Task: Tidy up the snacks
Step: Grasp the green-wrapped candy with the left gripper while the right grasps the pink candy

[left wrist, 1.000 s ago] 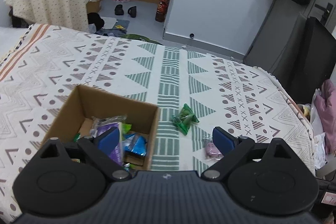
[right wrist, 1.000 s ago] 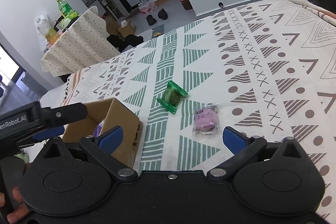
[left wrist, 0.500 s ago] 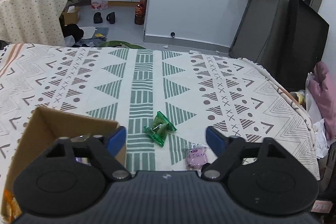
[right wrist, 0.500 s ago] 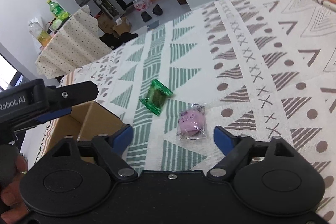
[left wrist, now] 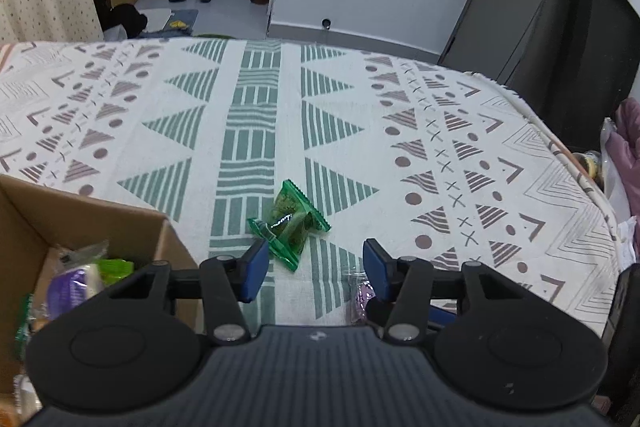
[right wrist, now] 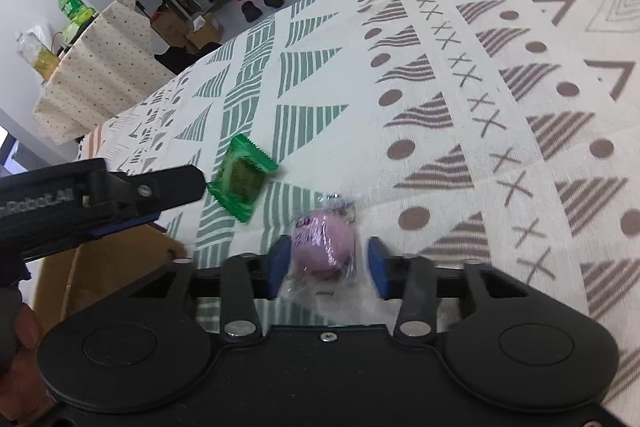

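A green wrapped snack (left wrist: 289, 223) (right wrist: 243, 181) lies on the patterned cloth. My left gripper (left wrist: 316, 263) is open and half-narrowed, and its left pad almost touches the snack's near corner. In the right wrist view the left gripper (right wrist: 188, 183) shows from the side, beside the green snack. A pink round snack in clear wrap (right wrist: 324, 247) (left wrist: 360, 301) rests on the cloth between the blue pads of my right gripper (right wrist: 328, 265). The jaws stand close on both sides, with a thin gap on the right. An open cardboard box (left wrist: 100, 223) (right wrist: 120, 259) at the left holds several snacks.
The patterned cloth (left wrist: 460, 147) covers a table whose edge curves off to the right. A second table with a dotted cloth (right wrist: 100, 75) carries bottles at the back left. Shoes and a bottle are on the floor beyond. A hand (right wrist: 20, 331) holds the left gripper.
Both grippers have moved forward and down, and both jaws have narrowed. The pink snack now sits between the right pads. The left gripper has swung from above the box to the green snack.
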The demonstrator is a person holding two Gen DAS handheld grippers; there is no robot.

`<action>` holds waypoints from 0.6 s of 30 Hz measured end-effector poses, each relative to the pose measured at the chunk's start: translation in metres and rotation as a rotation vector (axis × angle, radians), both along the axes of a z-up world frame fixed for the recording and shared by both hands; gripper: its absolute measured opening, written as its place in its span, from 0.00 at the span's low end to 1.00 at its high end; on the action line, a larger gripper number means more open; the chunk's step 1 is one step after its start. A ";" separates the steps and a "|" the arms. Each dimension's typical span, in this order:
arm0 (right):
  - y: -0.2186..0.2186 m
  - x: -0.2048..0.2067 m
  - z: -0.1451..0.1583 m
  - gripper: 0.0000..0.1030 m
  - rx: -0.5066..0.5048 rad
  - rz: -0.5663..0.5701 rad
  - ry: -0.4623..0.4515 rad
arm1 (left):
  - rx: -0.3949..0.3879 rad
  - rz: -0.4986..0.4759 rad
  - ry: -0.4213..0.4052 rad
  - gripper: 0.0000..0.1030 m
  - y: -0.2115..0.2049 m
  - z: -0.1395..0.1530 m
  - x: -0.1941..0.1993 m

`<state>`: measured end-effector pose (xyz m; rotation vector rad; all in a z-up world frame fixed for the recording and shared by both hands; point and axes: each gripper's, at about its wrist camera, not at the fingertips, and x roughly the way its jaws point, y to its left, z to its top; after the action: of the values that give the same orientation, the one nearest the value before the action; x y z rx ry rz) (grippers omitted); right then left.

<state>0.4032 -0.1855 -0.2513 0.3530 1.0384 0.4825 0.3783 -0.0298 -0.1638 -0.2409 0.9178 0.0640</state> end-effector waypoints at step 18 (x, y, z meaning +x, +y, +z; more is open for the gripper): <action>-0.024 0.022 -0.011 0.24 0.059 -0.098 -0.037 | 0.073 0.049 0.053 0.60 -0.005 -0.043 0.047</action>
<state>0.4254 -0.2098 -0.2619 0.4439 0.9675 0.4313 0.4250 -0.0348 -0.2068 -0.1944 0.9608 0.1499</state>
